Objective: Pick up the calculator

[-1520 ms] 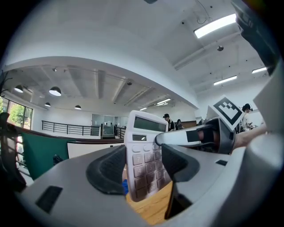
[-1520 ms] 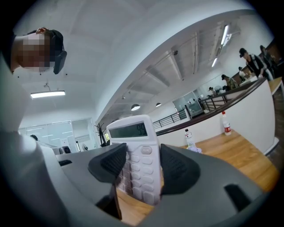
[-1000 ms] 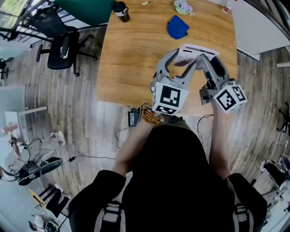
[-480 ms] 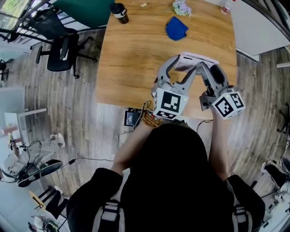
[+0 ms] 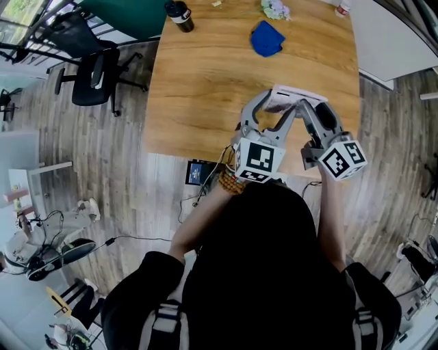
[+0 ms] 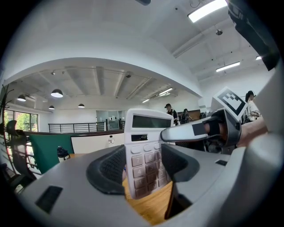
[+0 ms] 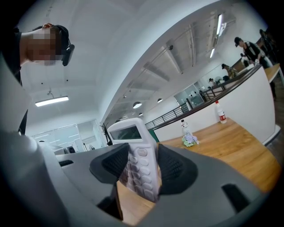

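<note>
Centre frame, the left gripper [image 6: 143,165] and right gripper [image 7: 141,170] both clamp a white calculator [image 5: 291,94] (display end up). Wooden table [image 5: 205,75] lies beneath

wooden table [image 5: 198,82]; blue cloth [image 5: 266,39] near far edge; black cup [image 5: 180,14] at far-left corner; office chair [image 5: 96,72] beside table
</note>
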Demonstrator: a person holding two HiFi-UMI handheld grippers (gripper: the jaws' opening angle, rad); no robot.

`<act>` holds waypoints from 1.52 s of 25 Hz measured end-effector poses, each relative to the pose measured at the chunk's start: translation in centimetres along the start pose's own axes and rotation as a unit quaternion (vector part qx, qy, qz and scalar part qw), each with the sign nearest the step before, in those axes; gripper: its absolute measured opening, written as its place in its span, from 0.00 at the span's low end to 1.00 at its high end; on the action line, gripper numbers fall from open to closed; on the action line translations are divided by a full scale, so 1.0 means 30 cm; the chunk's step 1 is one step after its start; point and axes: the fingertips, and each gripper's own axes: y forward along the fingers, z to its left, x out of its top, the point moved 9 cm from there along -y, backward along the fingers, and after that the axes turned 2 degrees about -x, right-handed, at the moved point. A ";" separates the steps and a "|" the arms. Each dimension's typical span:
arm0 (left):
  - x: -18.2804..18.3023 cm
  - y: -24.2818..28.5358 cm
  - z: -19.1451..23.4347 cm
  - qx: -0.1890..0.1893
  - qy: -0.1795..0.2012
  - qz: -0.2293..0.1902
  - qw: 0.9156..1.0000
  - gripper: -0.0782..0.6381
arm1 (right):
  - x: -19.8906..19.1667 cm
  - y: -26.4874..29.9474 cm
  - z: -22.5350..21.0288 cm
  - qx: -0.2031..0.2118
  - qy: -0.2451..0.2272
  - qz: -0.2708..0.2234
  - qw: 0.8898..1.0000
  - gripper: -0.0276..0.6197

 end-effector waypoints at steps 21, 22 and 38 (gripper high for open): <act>-0.149 -0.091 -0.002 0.007 -0.062 0.045 0.997 0.50 | -0.150 -0.008 0.036 -0.024 -0.015 0.084 0.996 0.38; -0.154 -0.088 -0.007 0.006 -0.062 0.047 0.997 0.49 | -0.153 -0.014 0.031 -0.025 -0.014 0.088 0.996 0.38; -0.180 -0.061 -0.023 -0.001 -0.066 0.055 0.996 0.48 | -0.163 -0.031 0.001 -0.035 -0.025 0.108 0.993 0.37</act>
